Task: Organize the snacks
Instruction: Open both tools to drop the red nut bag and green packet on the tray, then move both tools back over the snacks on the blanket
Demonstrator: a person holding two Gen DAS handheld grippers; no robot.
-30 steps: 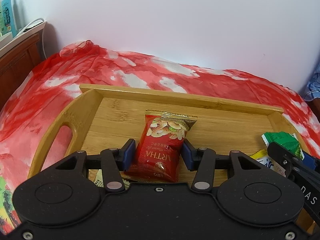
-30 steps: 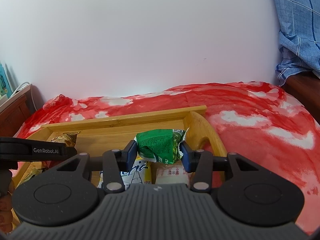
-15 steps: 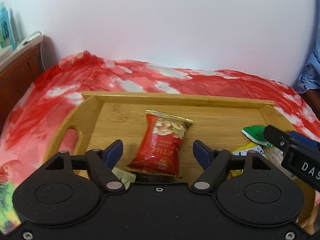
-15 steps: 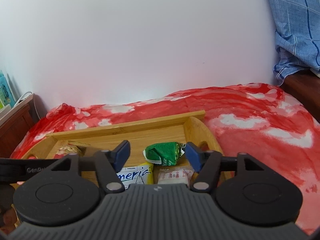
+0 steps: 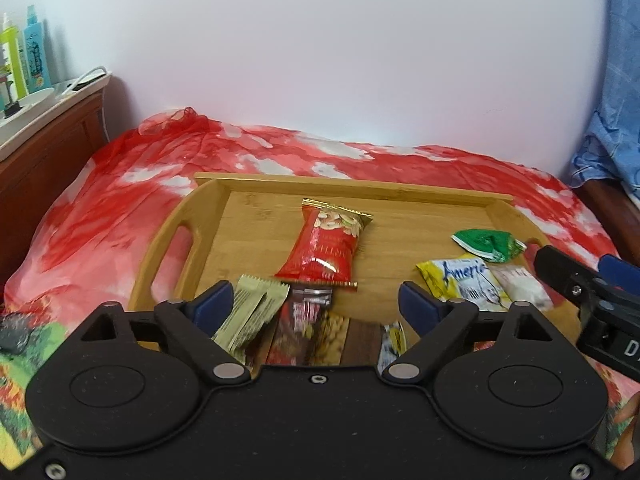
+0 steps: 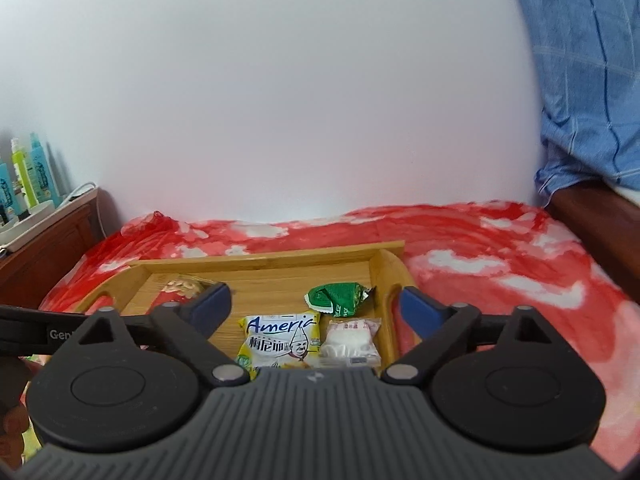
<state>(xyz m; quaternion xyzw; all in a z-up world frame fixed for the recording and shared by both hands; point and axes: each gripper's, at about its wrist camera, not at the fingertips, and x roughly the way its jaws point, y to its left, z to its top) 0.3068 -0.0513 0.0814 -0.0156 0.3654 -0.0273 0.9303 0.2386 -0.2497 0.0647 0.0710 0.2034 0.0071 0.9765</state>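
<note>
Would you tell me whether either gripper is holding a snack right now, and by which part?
Nothing is held. The left gripper and right gripper are both open; the red packet and green packet lie free on the tray.

1. The left gripper body hides the lower ends of the brown nut packet and the pale green sachets.
2. The right gripper body hides the lower edge of the yellow packet and the white packet.
3. In the right wrist view, the red nut packet is largely hidden behind a finger and blurred.
4. The blue checked cloth is cut off by the picture's edge.
5. Labels on the bottles are too small to read.
</note>
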